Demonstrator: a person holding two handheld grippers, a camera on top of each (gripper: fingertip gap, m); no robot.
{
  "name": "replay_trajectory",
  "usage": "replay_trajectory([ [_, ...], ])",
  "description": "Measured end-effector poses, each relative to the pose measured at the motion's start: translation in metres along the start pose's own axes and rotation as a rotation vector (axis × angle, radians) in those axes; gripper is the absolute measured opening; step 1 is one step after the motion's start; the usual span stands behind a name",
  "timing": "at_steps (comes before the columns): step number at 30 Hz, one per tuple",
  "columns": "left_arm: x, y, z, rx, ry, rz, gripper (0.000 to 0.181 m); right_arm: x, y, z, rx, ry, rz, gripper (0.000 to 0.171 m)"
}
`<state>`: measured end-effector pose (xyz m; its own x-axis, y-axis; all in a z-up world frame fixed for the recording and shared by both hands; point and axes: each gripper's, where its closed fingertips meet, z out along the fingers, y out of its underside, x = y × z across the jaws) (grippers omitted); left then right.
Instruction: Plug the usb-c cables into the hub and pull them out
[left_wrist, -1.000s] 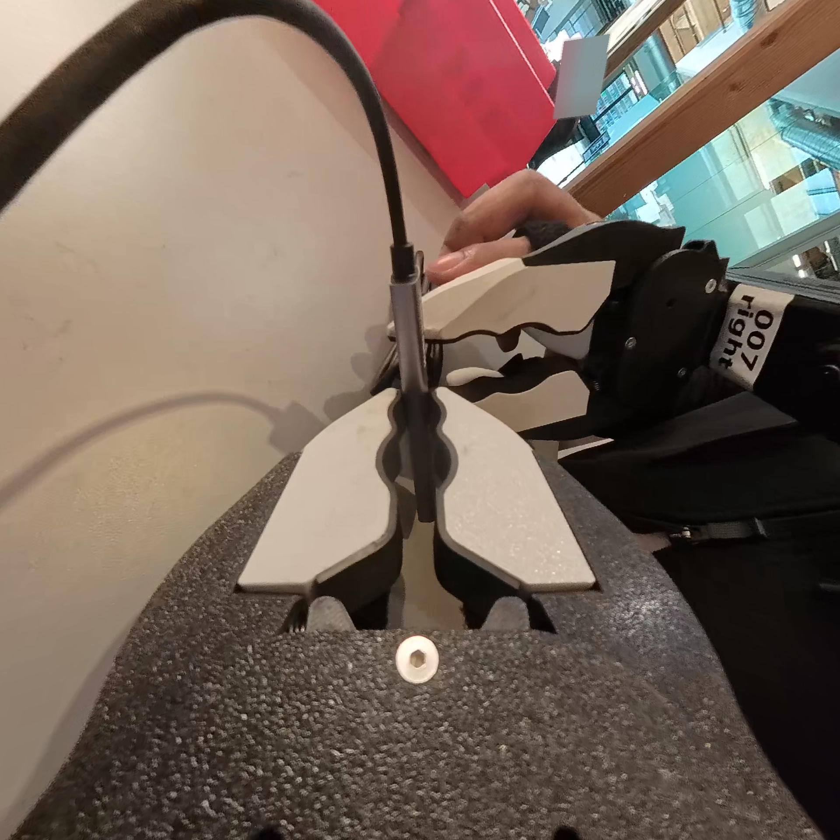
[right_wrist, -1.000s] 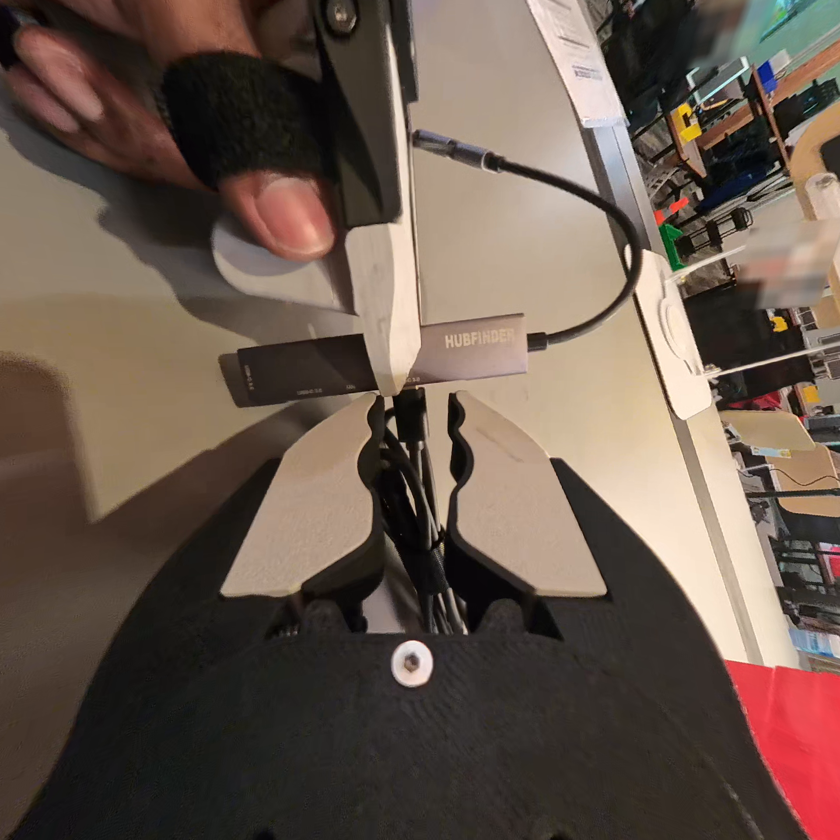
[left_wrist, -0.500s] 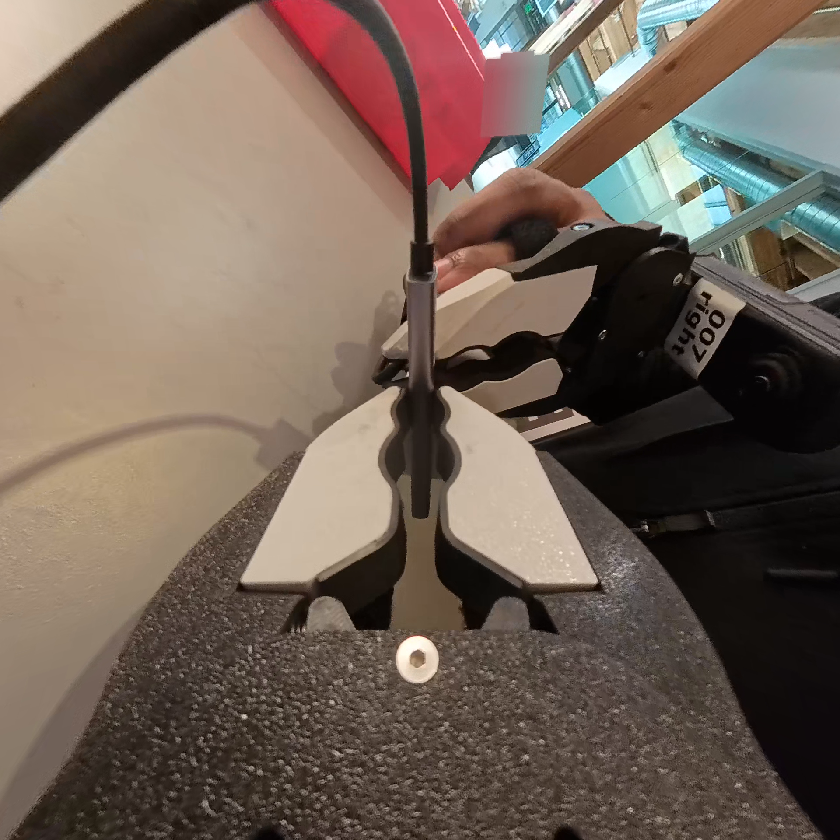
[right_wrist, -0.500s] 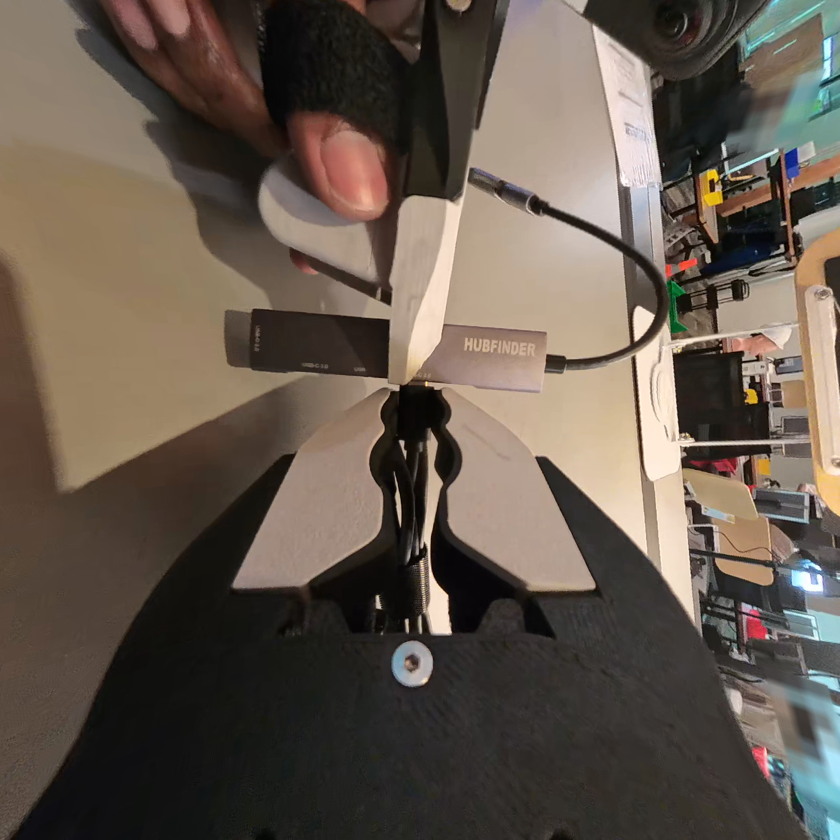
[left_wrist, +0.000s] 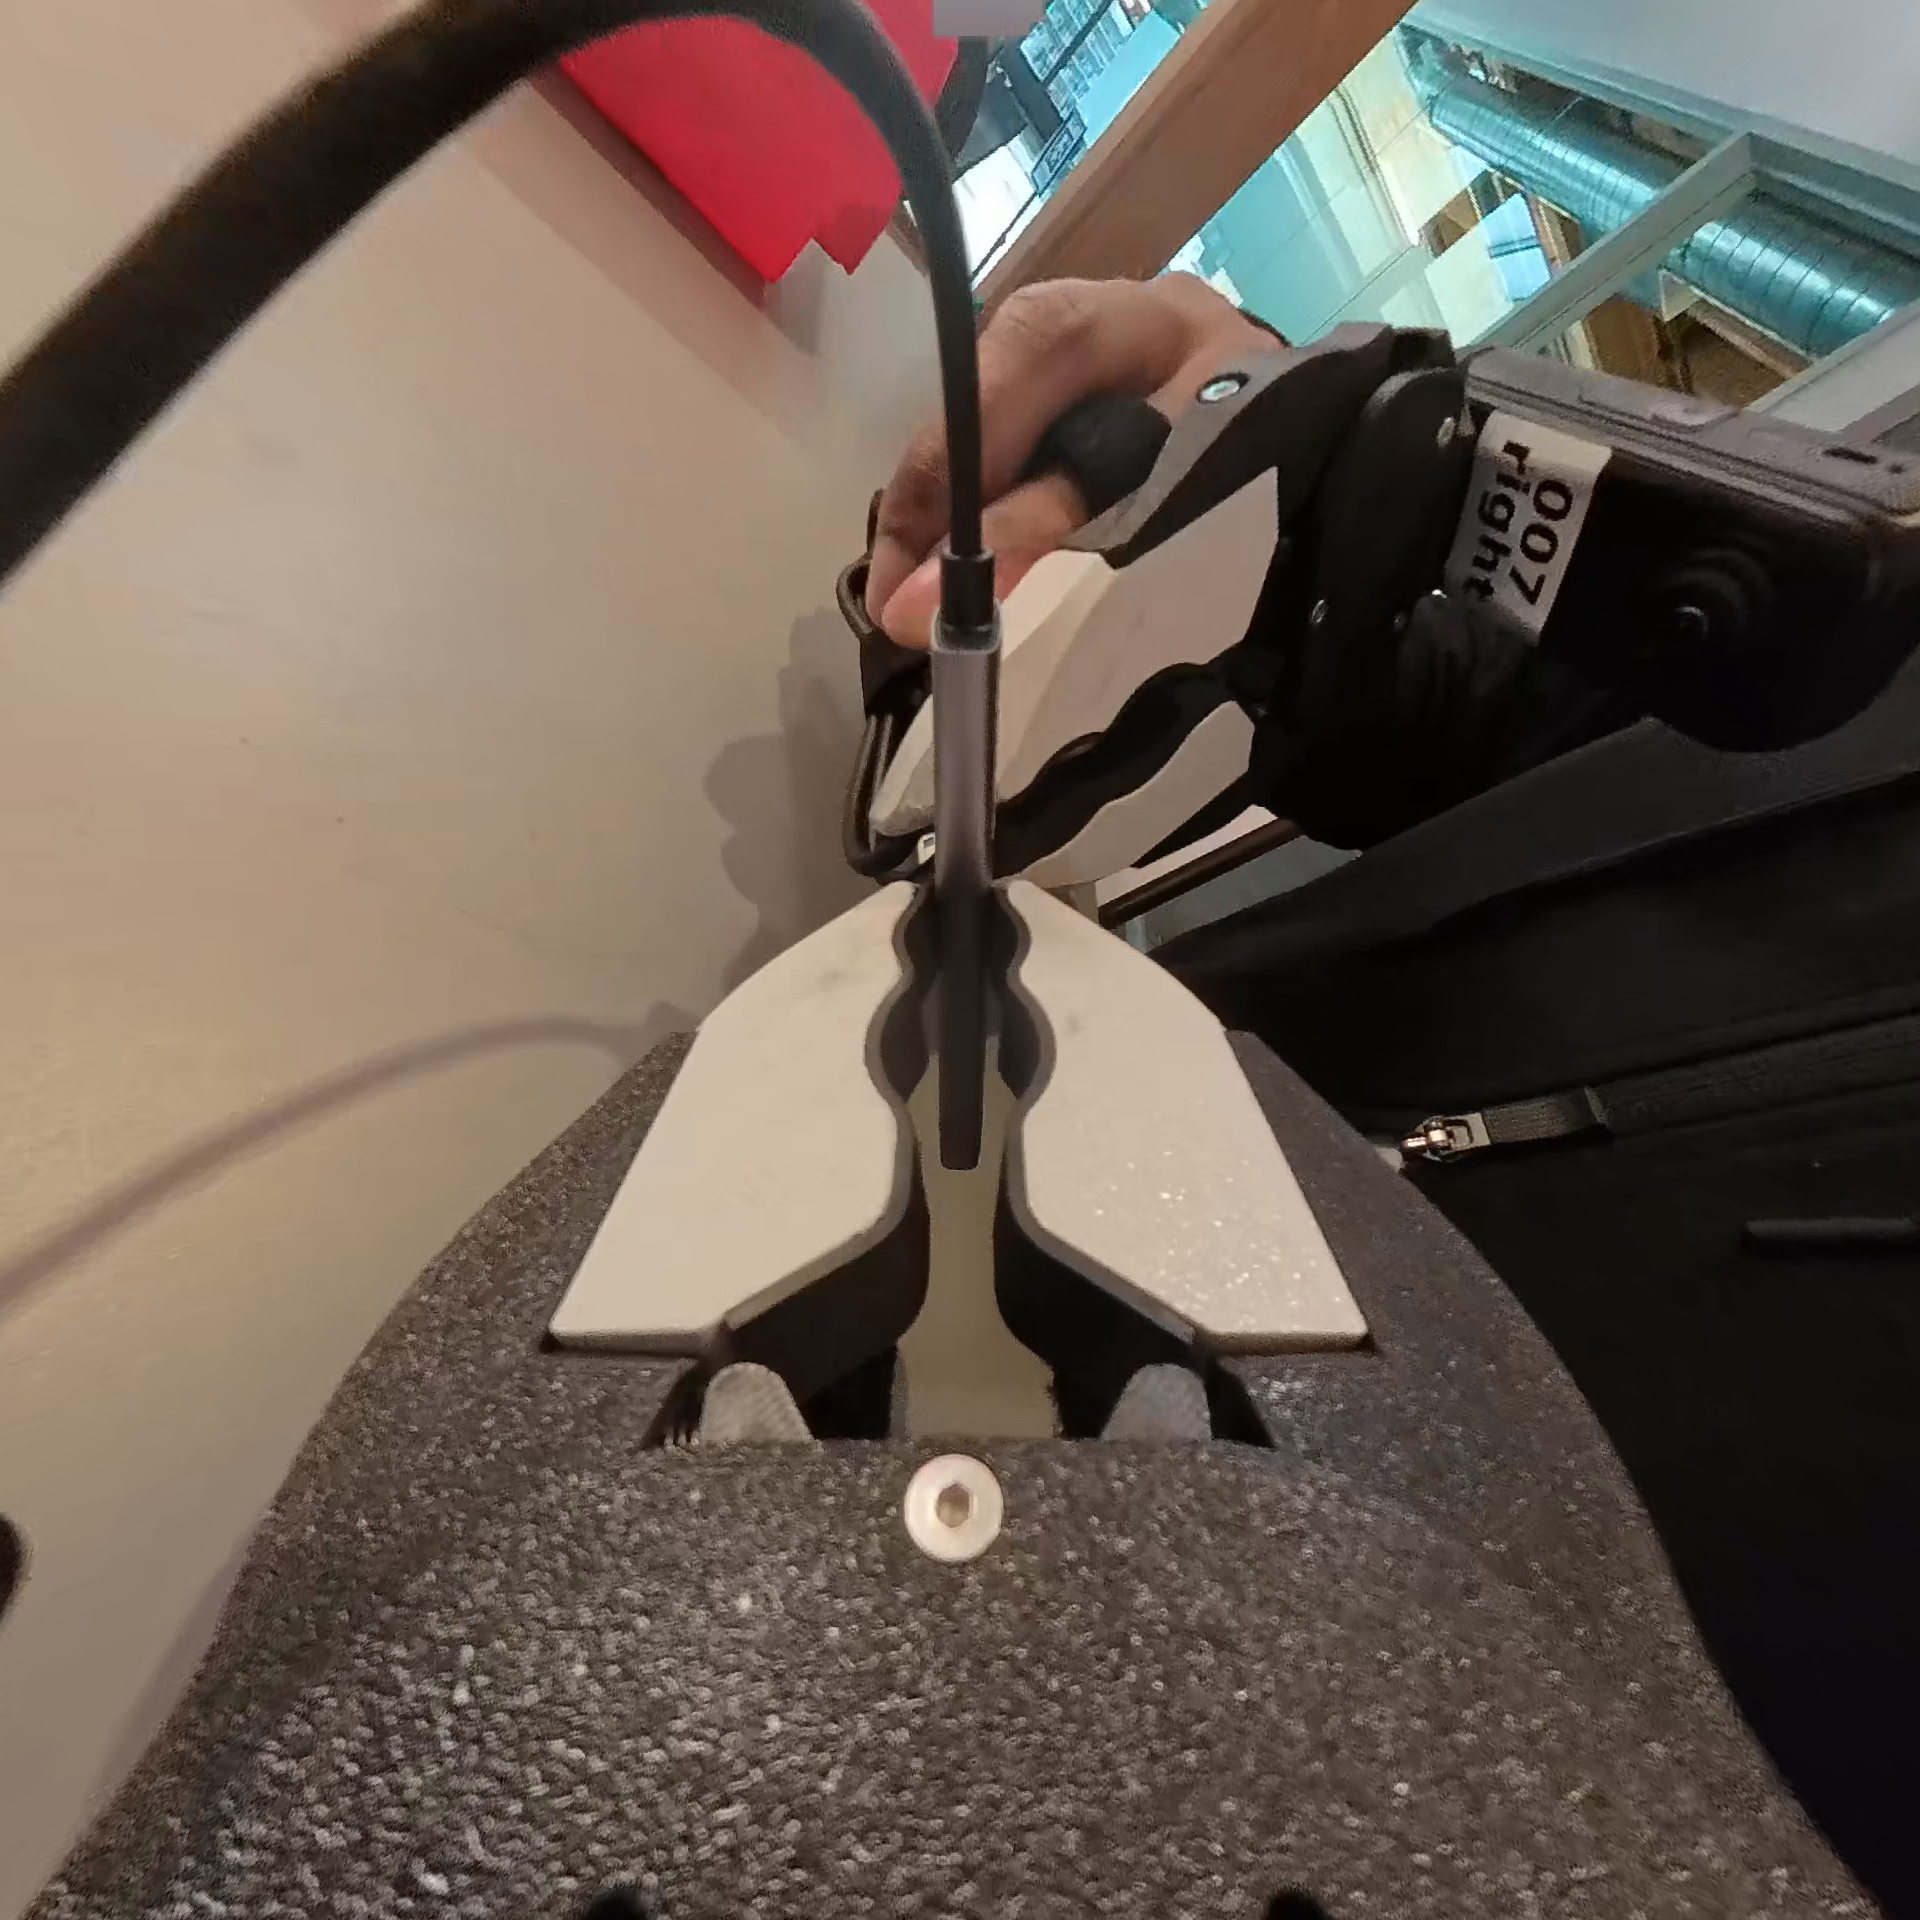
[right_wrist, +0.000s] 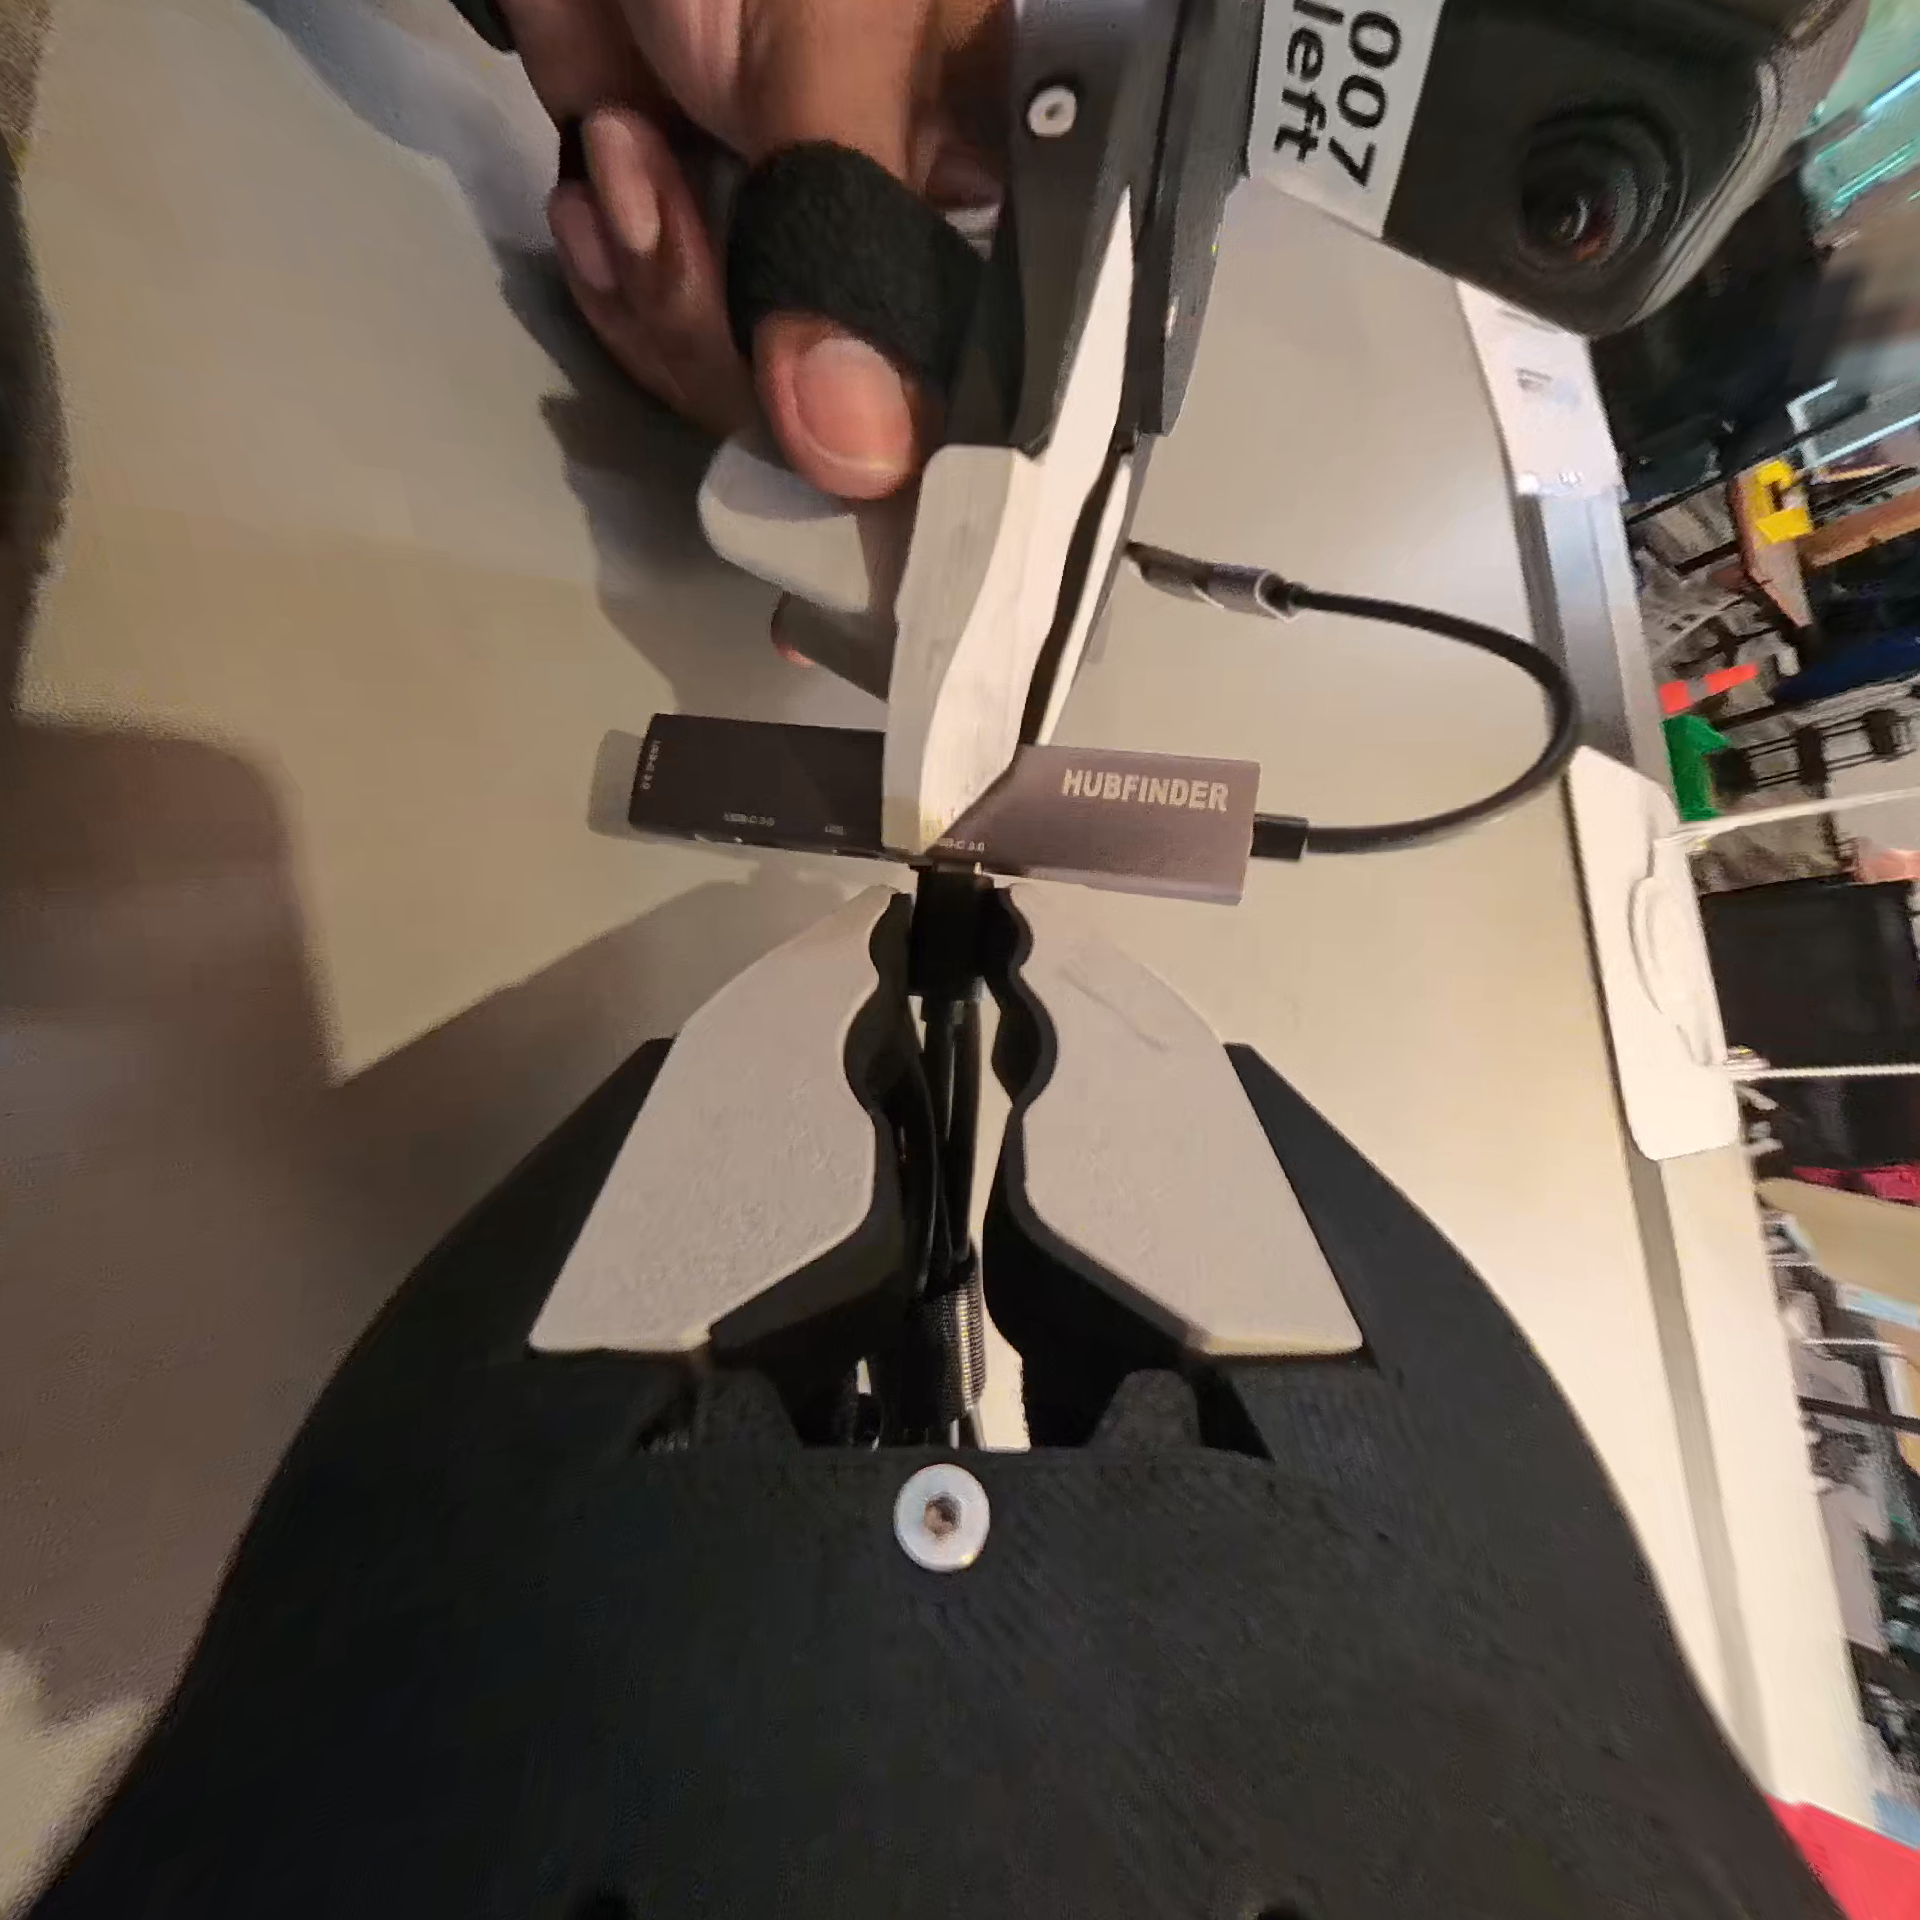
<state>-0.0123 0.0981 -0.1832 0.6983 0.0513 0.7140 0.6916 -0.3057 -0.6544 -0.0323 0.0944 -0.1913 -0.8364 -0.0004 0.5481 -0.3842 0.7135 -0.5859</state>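
Note:
The grey USB hub (right_wrist: 1122, 821) is held off the beige table (right_wrist: 312, 623). My left gripper (left_wrist: 961, 894) is shut on it, and it shows edge-on as a slim grey bar (left_wrist: 961, 748). In the right wrist view the left gripper's white fingers (right_wrist: 977, 644) clamp the hub's middle from above. My right gripper (right_wrist: 951, 894) is shut on a black USB-C plug (right_wrist: 945, 925) that sits against the hub's near side. Its black cable (right_wrist: 951, 1122) runs back between the fingers. The hub's own tail cable (right_wrist: 1507, 727) loops round to a free plug (right_wrist: 1216, 582).
A red box (left_wrist: 748, 135) lies at the table's far side. A white flat object (right_wrist: 1652, 987) sits at the table's right edge. The right gripper (left_wrist: 914, 769) and a hand (left_wrist: 1049, 405) are close behind the hub. A dark bag (left_wrist: 1558, 1039) lies at right. Left and right tips are no more than a few centimetres apart.
My right gripper, open around the plug a second ago, has closed on it. Both grippers have tilted, and the left gripper's body now shows more in the right wrist view.

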Motion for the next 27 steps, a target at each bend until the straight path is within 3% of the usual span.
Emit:
replay_trajectory([
  [1,0.001,0.000,0.001,-0.002,0.006,-0.002,0.010,-0.001,0.001,-0.001,-0.003,-0.011,0.013,0.014],
  [7,0.009,-0.004,0.005,0.030,0.030,0.003,0.010,0.000,-0.001,-0.011,-0.005,-0.018,0.032,0.014],
  [9,-0.003,-0.005,-0.004,0.039,-0.074,0.002,0.010,0.008,0.014,-0.014,-0.069,0.008,0.108,0.013],
  [11,-0.041,-0.007,-0.062,0.126,-0.304,-0.040,0.010,0.034,0.060,-0.038,-0.166,0.129,0.234,0.014],
  [13,-0.037,-0.018,-0.120,0.317,-0.255,-0.110,0.010,0.038,0.078,-0.068,-0.142,0.122,0.323,0.013],
  [15,-0.035,-0.010,-0.145,0.278,-0.311,-0.087,0.010,0.036,0.074,-0.086,-0.152,0.122,0.253,0.013],
  [20,-0.016,-0.014,-0.122,0.226,-0.250,-0.012,0.010,0.073,0.071,-0.130,-0.168,0.189,0.210,0.013],
  [27,-0.011,-0.002,-0.077,0.199,-0.141,-0.037,0.010,0.165,0.144,-0.226,-0.354,0.301,0.166,0.013],
])
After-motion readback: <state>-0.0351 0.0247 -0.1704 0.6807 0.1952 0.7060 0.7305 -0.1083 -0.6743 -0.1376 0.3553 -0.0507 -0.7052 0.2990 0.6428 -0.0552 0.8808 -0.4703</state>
